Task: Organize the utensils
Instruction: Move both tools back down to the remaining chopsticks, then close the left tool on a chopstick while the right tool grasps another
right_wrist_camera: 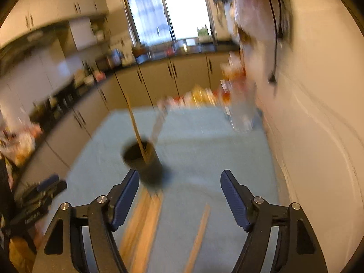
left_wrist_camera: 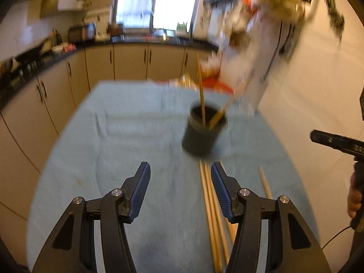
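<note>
Dark cylindrical holder (left_wrist_camera: pixel 202 132) upright on the blue-green table cloth (left_wrist_camera: pixel 127 150), toward the middle of the table, two wooden sticks (left_wrist_camera: pixel 201 95) leaning inside it and poking above the rim. Same holder (right_wrist_camera: pixel 143 161) blurred in the right wrist view, just ahead of that gripper's left finger. More sticks flat on the cloth: a close bundle (left_wrist_camera: pixel 211 207) running lengthwise from near the holder's base back under the left gripper's right finger, and a single stick (left_wrist_camera: pixel 265 183) apart to the right of it. In the right wrist view the bundle (right_wrist_camera: pixel 143 225) between the fingers, the single stick (right_wrist_camera: pixel 199 236) beside it.

Left gripper (left_wrist_camera: pixel 180 173) spread wide, nothing between the pads, poised above the cloth with the bundle just inside its right finger. Right gripper (right_wrist_camera: pixel 179 182) likewise spread wide and holding nothing; seen from the left camera as a black body (left_wrist_camera: pixel 336 143) at the frame's right edge, a hand (left_wrist_camera: pixel 355 195) below it.

Beyond the holder, a clear glass vessel (right_wrist_camera: pixel 243 113) near the wall, then blurred packets (right_wrist_camera: pixel 195 97) along the table's far edge. Behind, beige cabinets (left_wrist_camera: pixel 129 61) under a dark counter, and a bright window (left_wrist_camera: pixel 157 0).
</note>
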Available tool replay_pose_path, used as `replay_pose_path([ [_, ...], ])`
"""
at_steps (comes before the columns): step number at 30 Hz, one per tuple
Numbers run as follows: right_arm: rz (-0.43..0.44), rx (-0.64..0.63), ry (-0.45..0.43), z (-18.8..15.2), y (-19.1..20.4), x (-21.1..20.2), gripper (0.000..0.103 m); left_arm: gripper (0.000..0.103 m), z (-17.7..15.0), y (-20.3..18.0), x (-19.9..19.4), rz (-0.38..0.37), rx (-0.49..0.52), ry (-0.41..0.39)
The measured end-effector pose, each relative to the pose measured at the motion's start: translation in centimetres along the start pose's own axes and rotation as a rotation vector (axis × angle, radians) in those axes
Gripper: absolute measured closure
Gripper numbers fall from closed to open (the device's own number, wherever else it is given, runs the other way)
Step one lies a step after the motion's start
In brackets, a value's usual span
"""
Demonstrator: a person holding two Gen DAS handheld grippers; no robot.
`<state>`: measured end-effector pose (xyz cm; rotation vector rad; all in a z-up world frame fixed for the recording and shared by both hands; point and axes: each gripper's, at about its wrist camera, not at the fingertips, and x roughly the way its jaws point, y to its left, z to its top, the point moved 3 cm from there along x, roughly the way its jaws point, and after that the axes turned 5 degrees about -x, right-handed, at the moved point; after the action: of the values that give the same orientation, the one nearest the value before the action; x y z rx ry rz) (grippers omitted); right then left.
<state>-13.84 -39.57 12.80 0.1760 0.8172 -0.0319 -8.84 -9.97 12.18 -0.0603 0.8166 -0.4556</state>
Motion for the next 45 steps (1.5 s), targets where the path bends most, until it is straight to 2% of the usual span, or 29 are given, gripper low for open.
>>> replay_pose_path([
  [3,0.032,0.034,0.100,-4.5,-1.7,2.5,0.025,0.049,-3.3,-0.5,3.7,-0.030,0.008,0.125],
  [5,0.055,0.061,0.134,-6.8,-2.4,3.9,0.028,0.055,-4.6,-1.1,6.1,-0.051,0.006,0.195],
  [6,0.072,0.081,0.155,-8.0,-2.7,4.8,0.036,0.065,-5.0,-1.3,7.1,-0.052,0.006,0.220],
  [7,0.090,0.105,0.175,-9.1,-3.1,5.6,0.043,0.071,-5.1,-1.4,7.8,-0.049,0.006,0.236],
  [11,0.108,0.159,0.172,-10.8,-3.8,7.6,0.044,0.074,-4.0,-1.8,10.1,-0.031,0.005,0.235],
  [15,0.125,0.186,0.152,-11.0,-4.1,8.6,0.044,0.076,-3.3,-2.4,11.8,-0.034,0.019,0.245],
  [22,0.112,0.160,0.149,-10.3,-2.7,10.2,0.044,0.095,-3.2,-3.9,14.1,0.037,0.108,0.269],
  [26,0.083,0.118,0.141,-9.9,-2.3,10.7,0.045,0.095,-2.5,-4.2,14.7,0.056,0.119,0.277],
  [32,0.019,0.067,0.160,-8.9,-2.2,11.7,0.056,0.096,-2.3,-3.7,14.5,0.058,0.101,0.291],
  [33,0.008,0.054,0.159,-8.7,-2.2,11.8,0.060,0.096,-2.4,-3.5,14.3,0.061,0.102,0.290],
  [34,-0.016,0.038,0.159,-8.6,-2.1,12.0,0.069,0.096,-2.6,-3.2,14.0,0.063,0.101,0.289],
  [36,-0.042,0.032,0.161,-8.6,-2.2,12.0,0.077,0.096,-2.9,-2.4,13.1,0.067,0.084,0.292],
  [41,-0.010,0.062,0.192,-8.8,-2.9,11.7,0.080,0.096,-3.7,-1.1,12.0,0.084,0.077,0.304],
  [45,-0.003,0.074,0.223,-8.4,-3.0,12.1,0.079,0.096,-3.2,-0.8,12.5,0.086,0.065,0.341],
])
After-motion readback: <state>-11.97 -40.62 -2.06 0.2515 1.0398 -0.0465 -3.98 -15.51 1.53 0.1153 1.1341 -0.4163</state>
